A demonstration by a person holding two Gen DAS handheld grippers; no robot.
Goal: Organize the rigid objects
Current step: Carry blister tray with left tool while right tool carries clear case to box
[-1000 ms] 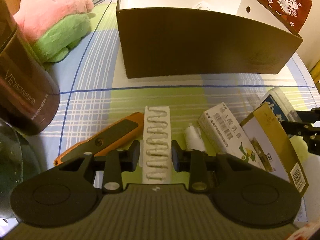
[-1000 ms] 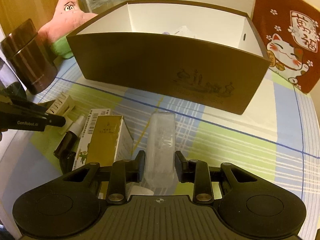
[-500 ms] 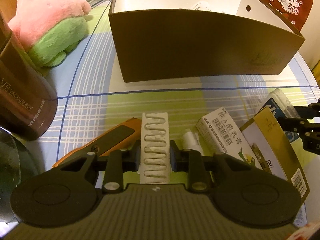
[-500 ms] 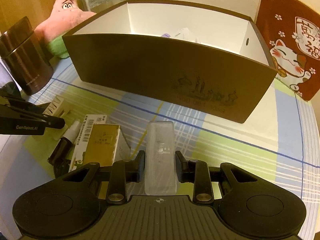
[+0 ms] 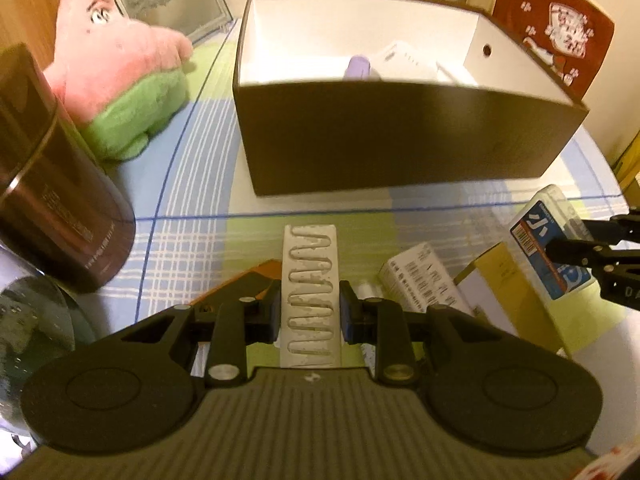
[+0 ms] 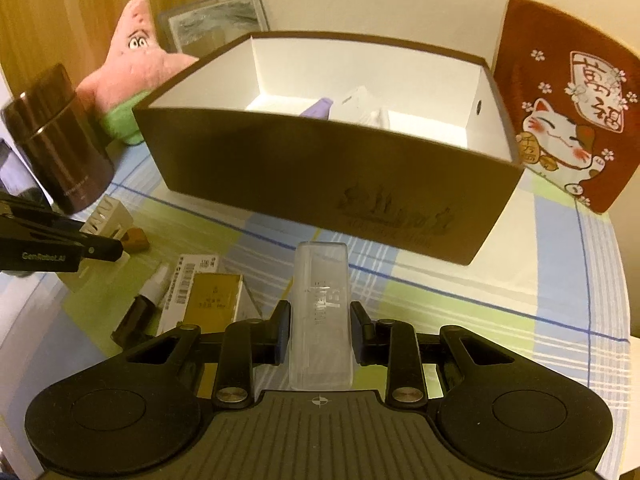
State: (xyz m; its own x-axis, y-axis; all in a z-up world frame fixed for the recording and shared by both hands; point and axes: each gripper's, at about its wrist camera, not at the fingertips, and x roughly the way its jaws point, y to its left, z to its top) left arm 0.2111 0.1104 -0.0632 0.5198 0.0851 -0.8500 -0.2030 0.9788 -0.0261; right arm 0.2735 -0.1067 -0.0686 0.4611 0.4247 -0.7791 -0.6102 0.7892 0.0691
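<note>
White moulded plastic tray (image 5: 310, 294) sits clamped mid-length in the left tongs (image 5: 308, 314), above the bench (image 5: 192, 240); it looks light, stiff, slightly flexible. Right tongs (image 6: 320, 330) pinch a clear, likely slippery plastic case (image 6: 320, 312), short of the brown box (image 6: 320, 184).
</note>
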